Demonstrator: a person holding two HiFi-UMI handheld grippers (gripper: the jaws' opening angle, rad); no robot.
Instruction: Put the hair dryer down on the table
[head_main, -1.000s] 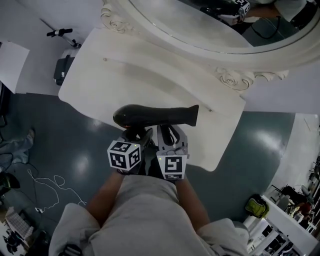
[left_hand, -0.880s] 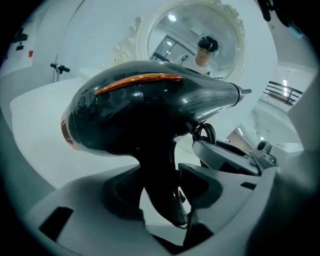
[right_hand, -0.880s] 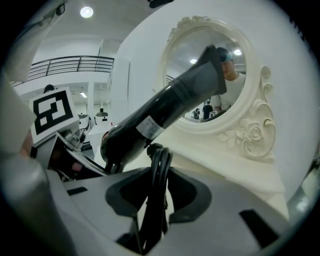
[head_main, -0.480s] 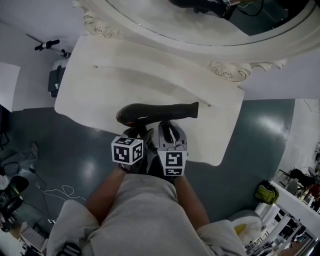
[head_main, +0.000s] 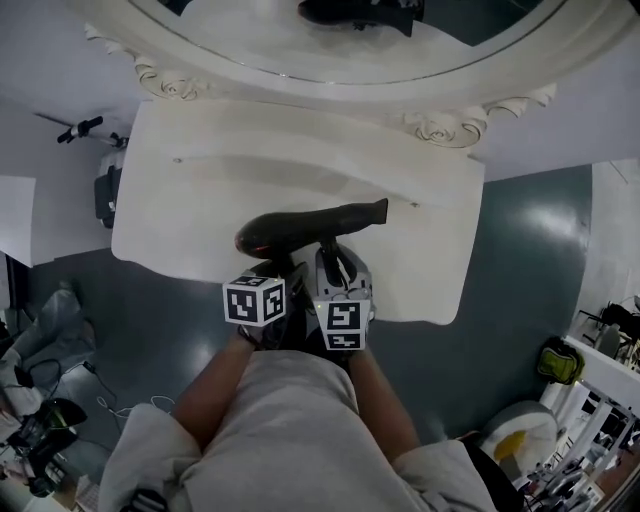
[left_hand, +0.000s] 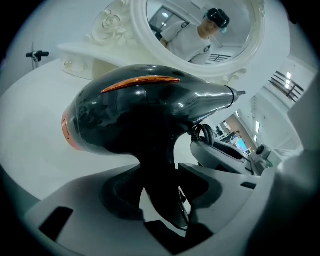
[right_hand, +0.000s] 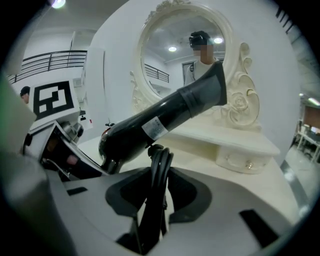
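Fingers (left_hand: 120, 200) of the left gripper (left_hand: 160, 196) are clamped on the handle of the glossy black hair dryer (head_main: 310, 225) with its orange stripe; those of the right gripper (right_hand: 151, 200), part closed, pinch the folded black power cord (right_hand: 159, 167); both grippers sit at the front edge of the white dressing table (head_main: 190, 190); the dryer hangs level over that table's front half, nozzle toward its right end, well apart from the carved oval mirror (head_main: 330, 70) at the table's back.
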